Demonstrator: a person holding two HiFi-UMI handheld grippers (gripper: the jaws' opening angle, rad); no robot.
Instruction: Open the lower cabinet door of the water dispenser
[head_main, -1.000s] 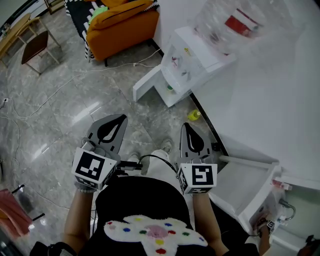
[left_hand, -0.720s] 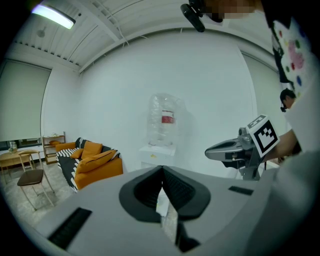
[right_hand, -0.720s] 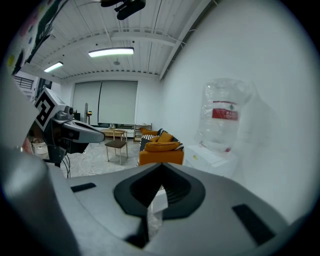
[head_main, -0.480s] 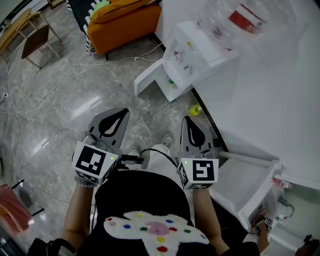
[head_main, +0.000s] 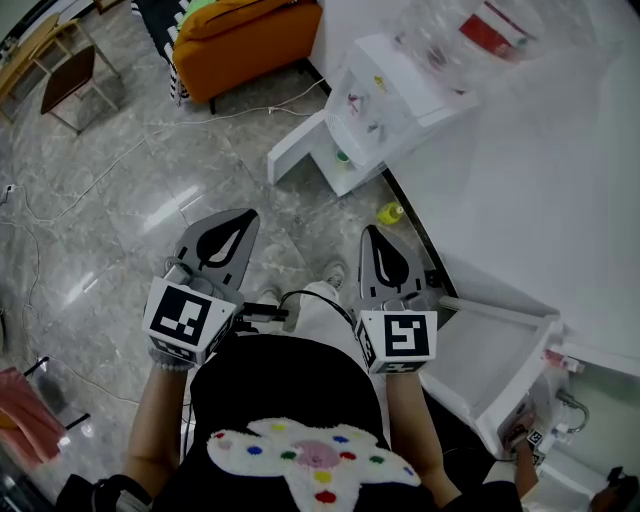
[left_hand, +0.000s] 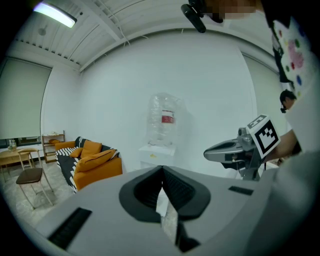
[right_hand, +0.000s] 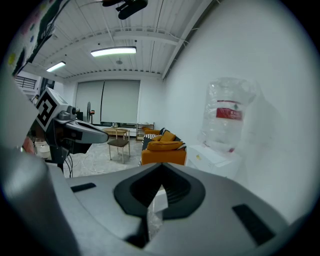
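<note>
The white water dispenser (head_main: 385, 95) stands against the wall at the top, with a clear bottle (head_main: 465, 40) on it. Its lower cabinet door (head_main: 297, 150) is swung out to the left, and a small green item (head_main: 343, 156) shows inside. My left gripper (head_main: 238, 222) and right gripper (head_main: 372, 236) hover side by side over the floor, well short of the dispenser. Both are shut and hold nothing. The left gripper view shows the dispenser (left_hand: 156, 152) far ahead, beyond the shut left gripper (left_hand: 162, 170). It shows the same way (right_hand: 216, 156) beyond the right gripper (right_hand: 161, 167).
A small yellow object (head_main: 388, 213) lies on the floor by the wall. An orange sofa (head_main: 245, 40) and a chair (head_main: 70, 85) stand at the back left, and cables (head_main: 100, 190) trail over the tiles. A white box unit (head_main: 490, 370) is at my right.
Only the head camera has shifted slightly. Both grippers have stayed where they were, still shut.
</note>
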